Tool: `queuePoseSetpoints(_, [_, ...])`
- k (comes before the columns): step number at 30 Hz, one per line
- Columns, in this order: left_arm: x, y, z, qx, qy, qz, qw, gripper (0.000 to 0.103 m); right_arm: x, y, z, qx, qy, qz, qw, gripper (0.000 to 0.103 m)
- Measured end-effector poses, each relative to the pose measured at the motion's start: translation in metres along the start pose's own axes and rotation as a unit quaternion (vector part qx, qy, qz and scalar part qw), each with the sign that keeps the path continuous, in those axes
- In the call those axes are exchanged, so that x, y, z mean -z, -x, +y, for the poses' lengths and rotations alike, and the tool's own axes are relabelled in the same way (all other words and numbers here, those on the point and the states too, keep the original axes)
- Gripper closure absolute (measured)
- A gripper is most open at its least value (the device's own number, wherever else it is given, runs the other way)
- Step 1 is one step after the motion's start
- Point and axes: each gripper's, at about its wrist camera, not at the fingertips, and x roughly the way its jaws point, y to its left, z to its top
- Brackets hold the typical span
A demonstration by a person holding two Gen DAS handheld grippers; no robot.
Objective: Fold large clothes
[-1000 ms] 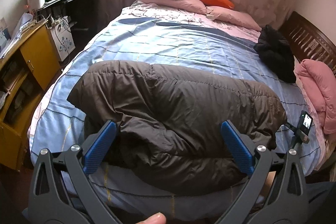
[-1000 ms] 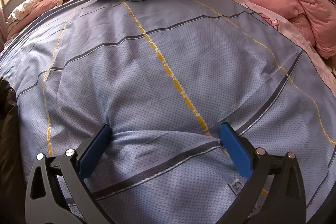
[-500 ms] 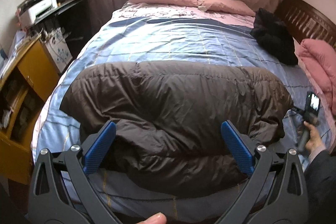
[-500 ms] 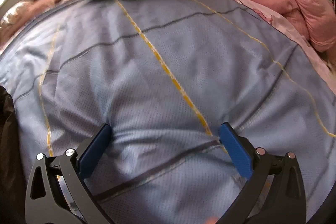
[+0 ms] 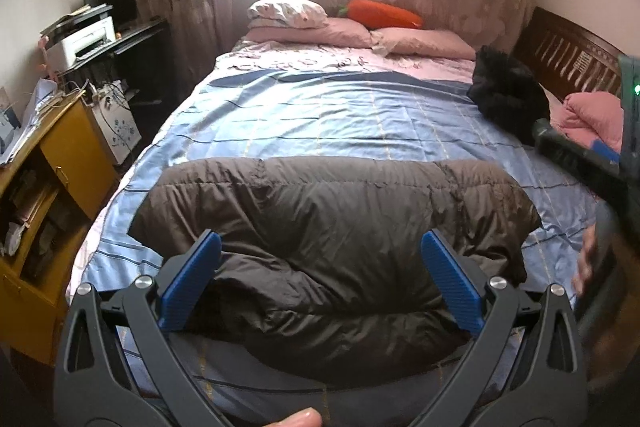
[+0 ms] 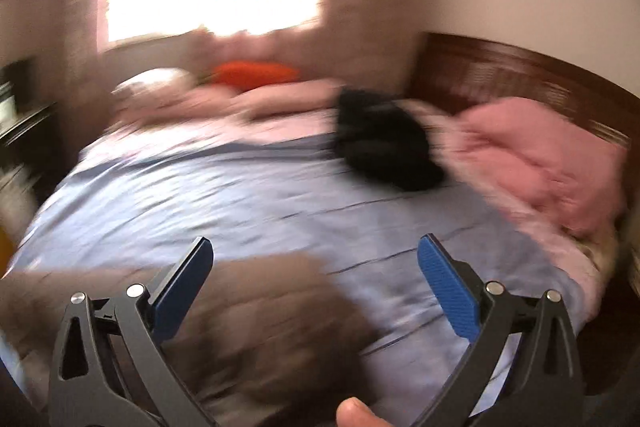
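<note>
The brown down jacket (image 5: 328, 243) lies folded into a thick bundle across the near end of the bed, on the blue striped bedspread (image 5: 340, 111), its long side running left to right. Farther up the bed, well apart from it, a black garment (image 5: 506, 95) sits heaped at the right edge, with a pink quilt (image 5: 592, 117) bunched beside it against the dark wooden headboard (image 5: 568, 51). Pink pillows (image 5: 420, 41) and an orange carrot-shaped cushion (image 5: 382, 14) line the far end under the bright window. On the left of the bed stand a yellow wooden cabinet (image 5: 60, 163) and a dark desk carrying a white printer (image 5: 82, 41).

The left gripper (image 5: 320, 275) hovers above the near edge of the jacket, level and pointing up the bed, its blue pads spread wide with nothing between them; a fingertip shows at the bottom of that view. The right gripper (image 6: 314, 285) is also spread wide and empty, held above the bedspread at the jacket's right end; its view is heavily motion-blurred. In the left wrist view this gripper's dark body appears at the far right, with the person's hand (image 5: 586, 259) on its grip.
</note>
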Motion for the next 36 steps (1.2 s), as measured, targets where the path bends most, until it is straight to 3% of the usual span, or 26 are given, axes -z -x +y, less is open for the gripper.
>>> queuePoseSetpoints(4, [0.001,0.0,0.013,-0.031,0.008,-0.005,0.9995,0.002,0.005,0.027,0.054,-0.035,0.071,0.013,0.997,0.001])
queuePoseSetpoints(11, [0.0,0.002,0.03,-0.055,0.032,-0.012,0.9979,0.002,0.005,0.046,0.102,-0.073,0.107,0.026,0.991,0.001])
queuePoseSetpoints(36, [0.002,0.005,0.03,-0.066,0.024,-0.017,0.9974,0.002,0.011,0.043,0.113,-0.068,0.104,0.037,0.992,0.001])
